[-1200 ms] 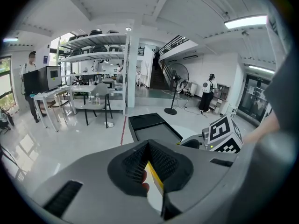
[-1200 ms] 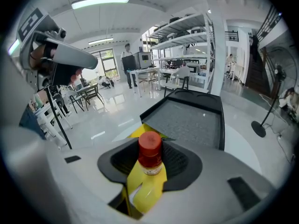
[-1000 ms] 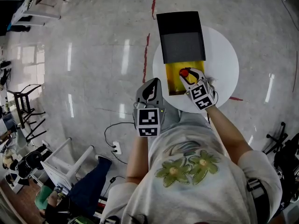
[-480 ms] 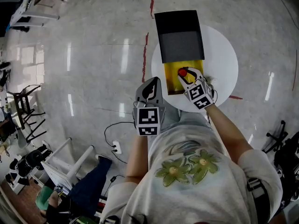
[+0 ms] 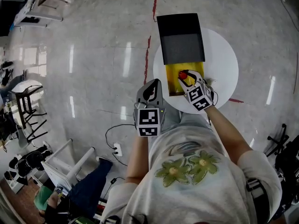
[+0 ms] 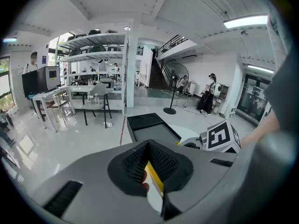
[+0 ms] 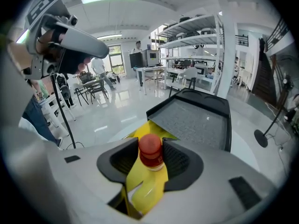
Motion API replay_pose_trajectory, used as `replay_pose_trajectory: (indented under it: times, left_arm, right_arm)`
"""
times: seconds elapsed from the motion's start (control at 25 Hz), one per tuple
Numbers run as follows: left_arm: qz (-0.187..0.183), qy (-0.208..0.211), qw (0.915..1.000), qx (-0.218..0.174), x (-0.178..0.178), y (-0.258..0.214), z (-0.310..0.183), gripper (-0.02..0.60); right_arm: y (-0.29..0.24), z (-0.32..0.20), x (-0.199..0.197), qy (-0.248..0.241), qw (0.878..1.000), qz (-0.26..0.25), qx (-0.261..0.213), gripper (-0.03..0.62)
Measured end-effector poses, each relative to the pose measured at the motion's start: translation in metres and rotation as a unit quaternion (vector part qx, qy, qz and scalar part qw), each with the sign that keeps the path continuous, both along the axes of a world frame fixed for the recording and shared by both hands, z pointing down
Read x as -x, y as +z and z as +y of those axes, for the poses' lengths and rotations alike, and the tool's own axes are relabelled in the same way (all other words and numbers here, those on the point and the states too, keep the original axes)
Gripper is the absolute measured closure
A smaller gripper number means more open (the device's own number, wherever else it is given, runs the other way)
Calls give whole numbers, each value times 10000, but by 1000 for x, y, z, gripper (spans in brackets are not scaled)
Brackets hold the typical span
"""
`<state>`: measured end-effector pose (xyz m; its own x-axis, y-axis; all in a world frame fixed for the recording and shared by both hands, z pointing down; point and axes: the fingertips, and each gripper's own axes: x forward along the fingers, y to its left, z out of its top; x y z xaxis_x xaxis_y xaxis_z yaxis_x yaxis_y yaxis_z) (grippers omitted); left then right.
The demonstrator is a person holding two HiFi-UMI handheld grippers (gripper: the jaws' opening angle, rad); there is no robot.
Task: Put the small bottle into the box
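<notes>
A small clear bottle with a red cap [image 5: 183, 73] stands over the yellow inside of the box [image 5: 173, 84], which lies on a round white table [image 5: 222, 64]. The box's black lid [image 5: 181, 36] lies open behind it. My right gripper [image 5: 186, 77] has the bottle [image 7: 150, 160] between its pads; the pads still touch the cap while the jaws are opening. My left gripper [image 5: 150, 88] hangs off the table's left edge, shut and empty. In the left gripper view the box lid [image 6: 152, 127] shows ahead, past that gripper [image 6: 149, 146].
A red tape line [image 5: 147, 50] runs along the floor to the left of the table. A cable and power strip [image 5: 116, 148] lie on the floor below it. A white stool [image 5: 70, 164] and dark chairs [image 5: 25, 106] stand at the left.
The right gripper with the bottle has stayed over the yellow box, shifting only slightly. The left gripper has not moved.
</notes>
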<state>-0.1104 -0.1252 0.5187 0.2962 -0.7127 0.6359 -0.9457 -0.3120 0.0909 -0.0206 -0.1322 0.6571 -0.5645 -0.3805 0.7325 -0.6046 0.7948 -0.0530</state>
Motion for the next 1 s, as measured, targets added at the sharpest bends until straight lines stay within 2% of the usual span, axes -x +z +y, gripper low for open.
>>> replay_pose_trajectory:
  times: [0.24, 0.44, 0.56, 0.8, 0.96, 1.0]
  left_arm:
    - [-11, -5, 10000, -96, -4, -8, 5, 580]
    - [-4, -17, 9996, -291, -11, -21, 9, 580]
    - [19, -1, 9990, -437, -9, -32, 12, 580]
    - [61, 94, 9972, -740, -27, -57, 15, 580]
    - [64, 148, 9956, -926, -37, -72, 20, 580]
    - [67, 158, 9953, -957, -39, -74, 21, 580]
  right_arm:
    - [-10, 3, -1, 13, 10000, -78, -52, 404]
    - [-45, -1, -6, 220, 9988, -371, -240, 408]
    - [-79, -2, 1, 373, 9962, -683, -399, 429]
    - [-146, 0, -9, 640, 9879, -1182, -780, 494]
    - [-176, 8, -21, 809, 9833, -1300, -980, 587]
    - [-183, 9, -22, 824, 9820, -1352, -1029, 588]
